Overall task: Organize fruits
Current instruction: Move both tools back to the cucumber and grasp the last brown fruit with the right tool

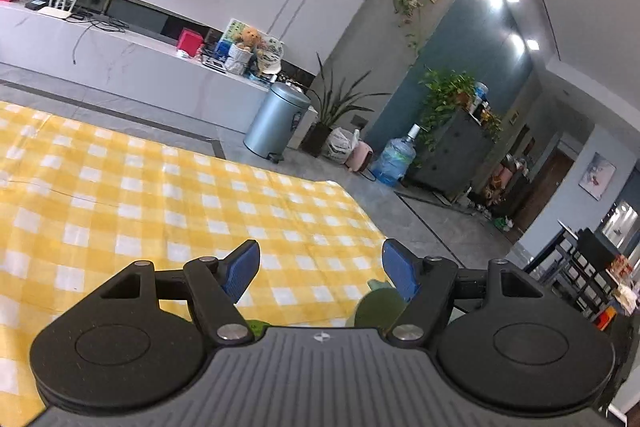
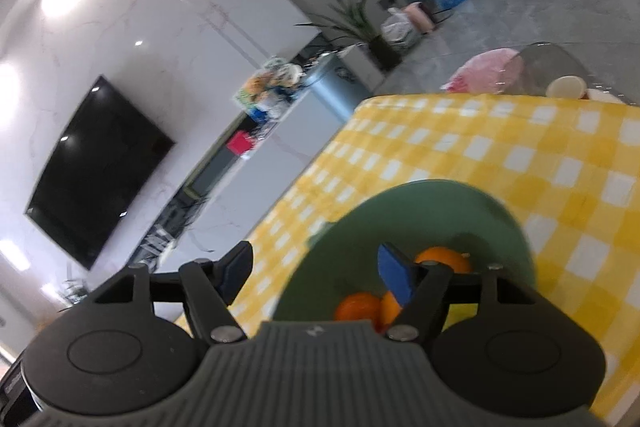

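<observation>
In the right wrist view a green plate (image 2: 420,211) lies on the yellow checked cloth (image 2: 520,155) and holds oranges (image 2: 444,259), one of them (image 2: 358,307) close under the camera. My right gripper (image 2: 314,259) hovers open over the plate's left edge, with nothing between its blue pads. In the left wrist view my left gripper (image 1: 320,255) stands open above the cloth (image 1: 160,187), holding nothing. A dull green rounded thing (image 1: 376,303) shows low beside its right finger; what it is I cannot tell. A bright green scrap (image 1: 256,327) peeks out under the gripper body.
Beyond the cloth's far edge are a grey floor, a silver pedal bin (image 1: 276,123), a blue water jug (image 1: 394,157), potted plants (image 1: 336,107) and a white cabinet (image 1: 120,67). A pink bag (image 2: 488,71) and a pale cup (image 2: 566,87) sit past the cloth.
</observation>
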`<act>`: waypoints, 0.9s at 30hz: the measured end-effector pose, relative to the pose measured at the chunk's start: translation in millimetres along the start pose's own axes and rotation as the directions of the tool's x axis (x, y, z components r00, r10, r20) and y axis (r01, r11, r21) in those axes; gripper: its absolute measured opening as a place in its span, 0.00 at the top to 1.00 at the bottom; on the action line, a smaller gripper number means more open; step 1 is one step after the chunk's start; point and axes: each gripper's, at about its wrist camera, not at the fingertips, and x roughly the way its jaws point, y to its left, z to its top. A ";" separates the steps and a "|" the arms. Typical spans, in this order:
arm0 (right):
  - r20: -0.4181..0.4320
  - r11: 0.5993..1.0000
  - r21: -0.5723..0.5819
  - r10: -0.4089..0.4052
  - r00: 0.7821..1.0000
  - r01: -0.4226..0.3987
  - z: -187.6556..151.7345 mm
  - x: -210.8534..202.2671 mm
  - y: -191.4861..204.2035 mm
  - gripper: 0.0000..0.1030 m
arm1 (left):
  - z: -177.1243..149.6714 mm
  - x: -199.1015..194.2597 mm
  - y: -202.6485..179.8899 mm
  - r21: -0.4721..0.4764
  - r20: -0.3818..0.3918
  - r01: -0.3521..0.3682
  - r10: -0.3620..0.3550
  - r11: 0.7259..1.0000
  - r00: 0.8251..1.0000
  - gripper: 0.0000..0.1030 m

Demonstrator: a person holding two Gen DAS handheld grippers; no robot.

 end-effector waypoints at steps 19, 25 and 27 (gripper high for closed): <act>-0.436 0.957 -0.259 0.008 0.900 -0.134 -33.6 58.8 135.5 0.66 | -2.1 -10.0 59.6 0.013 -0.116 -0.190 0.190 0.982 0.975 0.21; -0.458 0.849 -0.523 -0.206 0.865 -0.075 -71.9 110.4 173.6 0.73 | -13.3 -6.1 75.9 -0.002 -0.144 -0.281 0.278 0.960 0.950 0.22; -0.485 0.836 -0.543 -0.241 0.841 -0.074 -77.3 132.0 177.1 0.74 | -12.2 -5.4 82.3 -0.029 -0.165 -0.289 0.280 0.957 0.946 0.22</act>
